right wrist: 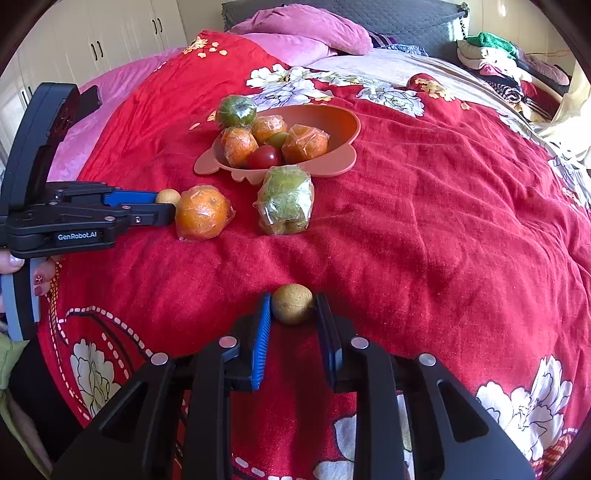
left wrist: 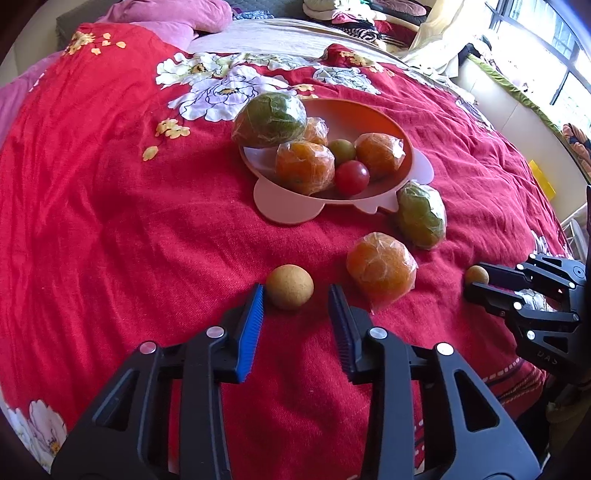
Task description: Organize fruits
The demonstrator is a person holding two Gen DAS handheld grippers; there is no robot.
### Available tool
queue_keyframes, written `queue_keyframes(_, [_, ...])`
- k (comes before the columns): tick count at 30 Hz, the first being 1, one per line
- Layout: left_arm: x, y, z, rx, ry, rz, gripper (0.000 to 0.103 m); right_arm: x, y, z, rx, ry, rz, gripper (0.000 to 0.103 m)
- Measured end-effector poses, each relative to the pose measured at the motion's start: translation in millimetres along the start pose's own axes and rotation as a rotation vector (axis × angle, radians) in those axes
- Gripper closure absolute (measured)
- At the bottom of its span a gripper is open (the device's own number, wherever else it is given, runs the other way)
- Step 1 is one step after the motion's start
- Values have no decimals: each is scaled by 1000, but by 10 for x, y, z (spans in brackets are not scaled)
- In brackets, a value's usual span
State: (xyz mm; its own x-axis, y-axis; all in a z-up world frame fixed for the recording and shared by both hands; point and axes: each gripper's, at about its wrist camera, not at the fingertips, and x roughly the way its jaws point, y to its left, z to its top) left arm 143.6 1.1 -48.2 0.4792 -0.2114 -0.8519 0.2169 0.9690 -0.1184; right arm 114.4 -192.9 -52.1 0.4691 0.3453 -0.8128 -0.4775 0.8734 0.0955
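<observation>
An orange bowl [left wrist: 376,122] on the red bedspread holds several wrapped oranges, a wrapped green fruit and a red tomato [left wrist: 352,177]. A wrapped orange [left wrist: 380,270] and a wrapped green fruit [left wrist: 421,216] lie on the spread in front of it. My left gripper [left wrist: 296,295] is open around a small tan fruit [left wrist: 289,287] that touches the left pad. My right gripper [right wrist: 293,304] stands around another tan fruit [right wrist: 293,303], both pads at its sides, still on the spread. The bowl also shows in the right wrist view [right wrist: 332,118].
Red flowered bedspread [left wrist: 110,206] covers the bed. Pink pillows [right wrist: 303,33] lie at the head, piled clothes [right wrist: 498,59] at the far right. A window and a low ledge [left wrist: 517,110] run along the right side. White wardrobes [right wrist: 110,33] stand behind.
</observation>
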Motion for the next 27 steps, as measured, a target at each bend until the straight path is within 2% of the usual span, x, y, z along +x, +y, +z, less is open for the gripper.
queue_keyframes(4, [39, 16, 29, -4, -1, 8, 83, 9, 4, 15, -4, 1, -3, 80])
queue_keyframes(13, [72, 52, 72, -21, 4, -13, 83, 1, 16, 65, -10, 0, -6, 80])
queue_keyframes(27, [-237, 15, 93, -22, -45, -34, 83, -223, 109, 198, -26, -52, 8, 80])
